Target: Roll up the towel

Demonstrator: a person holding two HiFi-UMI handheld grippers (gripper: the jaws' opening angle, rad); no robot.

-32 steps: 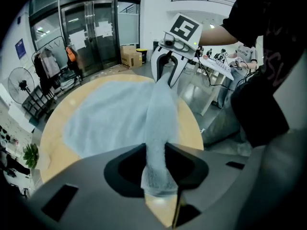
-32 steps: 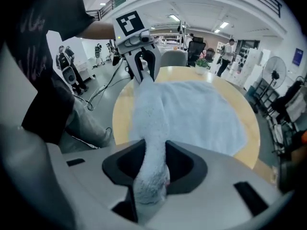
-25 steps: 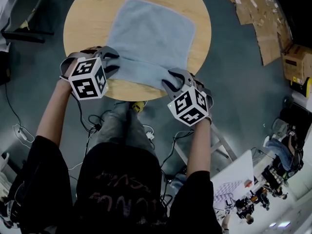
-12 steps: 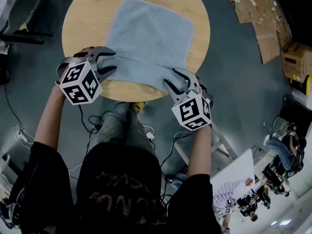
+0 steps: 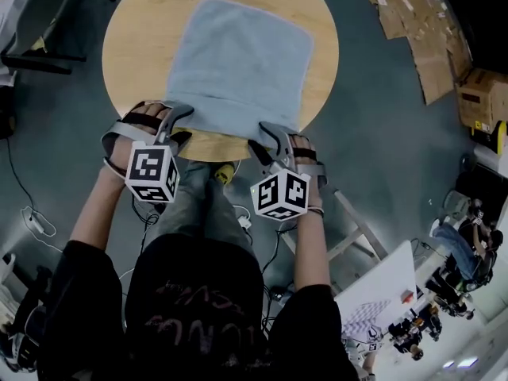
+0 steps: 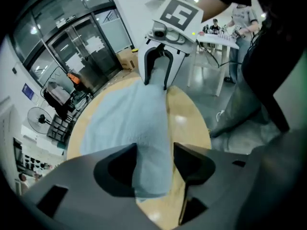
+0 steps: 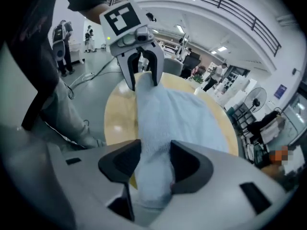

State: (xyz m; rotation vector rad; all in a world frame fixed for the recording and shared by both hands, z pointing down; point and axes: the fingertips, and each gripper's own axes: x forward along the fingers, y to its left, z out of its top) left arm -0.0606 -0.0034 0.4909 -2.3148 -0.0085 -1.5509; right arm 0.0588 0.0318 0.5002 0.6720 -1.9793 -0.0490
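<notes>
Left gripper (image 6: 155,150) jaws just opened wide, straddling the near edge of the pale blue terry towel (image 5: 238,62), with a gap on one side: released. Right gripper (image 7: 155,147) jaws also just eased apart; towel fills the gap and brushes both, but the hold looks slack. Towel lies mostly flat on the round light-wood table (image 5: 135,38), bunched near edge at the rim. Risks: the ungripped turn springs flat, an uneven regrip skews the roll, the edge slides off the rim.

Looked like a big open lab or workshop hall: glass doors (image 6: 91,49), railed upper gallery (image 7: 230,6), bright ceiling lights (image 7: 223,48), standing fan (image 6: 37,119), flattened cardboard (image 5: 413,30) on grey floor (image 5: 381,133), people (image 6: 241,16) at worktables (image 6: 216,39) in the background.
</notes>
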